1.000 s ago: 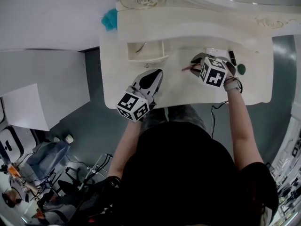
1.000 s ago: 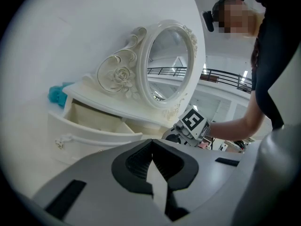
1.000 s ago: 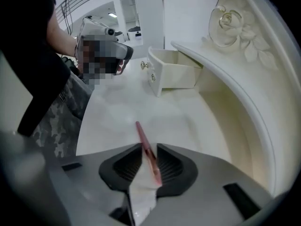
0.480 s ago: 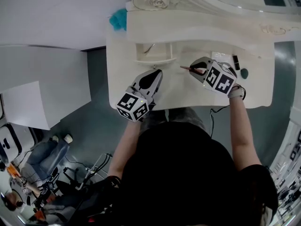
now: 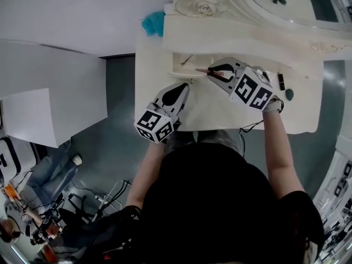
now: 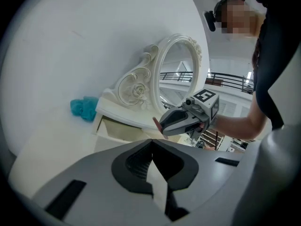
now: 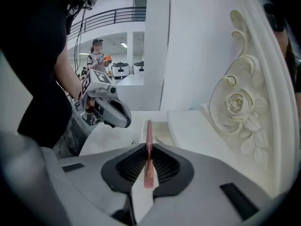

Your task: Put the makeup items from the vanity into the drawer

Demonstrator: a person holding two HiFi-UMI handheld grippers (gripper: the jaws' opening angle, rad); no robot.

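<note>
A pink pencil [image 7: 149, 131] is gripped in the just-closed right tool [image 5: 212, 72] at the drawer [image 5: 181, 75] along the bench [image 5: 220, 109] rear; the left tool [image 5: 180, 88] is clenched empty.

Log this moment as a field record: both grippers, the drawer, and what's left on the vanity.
left gripper: shut, empty, above the vanity
right gripper: jaws have just closed on a pink stick, which points toward the drawer
drawer: open
left on vanity: black tube and green round item, at its right end
</note>
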